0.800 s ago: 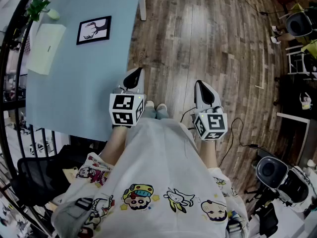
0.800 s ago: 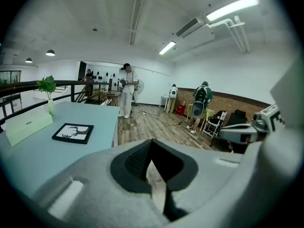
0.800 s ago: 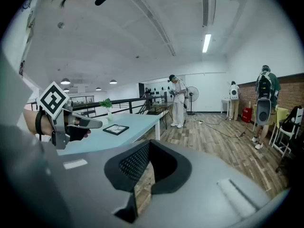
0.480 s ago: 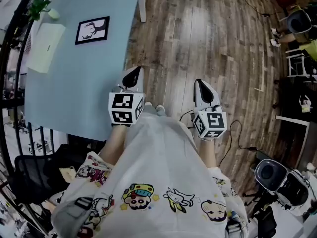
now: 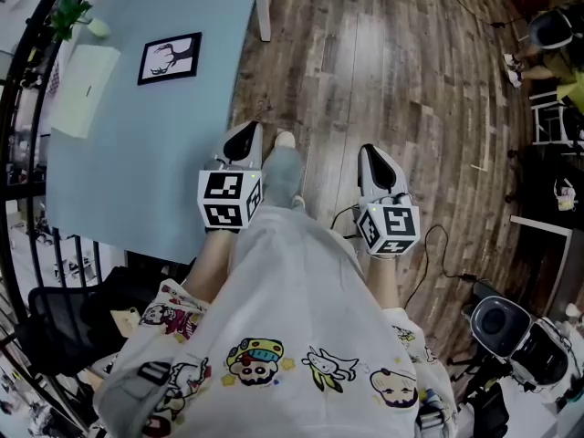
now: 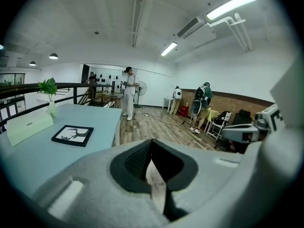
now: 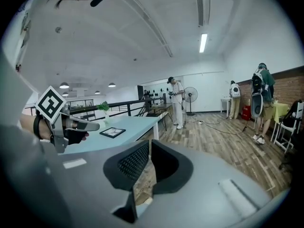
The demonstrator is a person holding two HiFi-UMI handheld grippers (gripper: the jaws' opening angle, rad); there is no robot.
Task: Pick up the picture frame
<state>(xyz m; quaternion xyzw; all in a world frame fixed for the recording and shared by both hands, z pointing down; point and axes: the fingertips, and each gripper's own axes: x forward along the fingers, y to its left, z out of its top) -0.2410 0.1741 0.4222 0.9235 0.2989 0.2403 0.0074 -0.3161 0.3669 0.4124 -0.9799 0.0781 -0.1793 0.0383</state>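
Since the earlier frames one foot (image 5: pixel 283 164) has stepped forward between the grippers, so this looks like an approach walk. Left gripper (image 5: pixel 245 137) and right gripper (image 5: pixel 373 160) ride low, both clenched on nothing. The picture frame (image 5: pixel 171 57) lies flat near the tabletop's (image 5: pixel 146 153) far edge, well apart from both grippers; its thickness is hard to make out.
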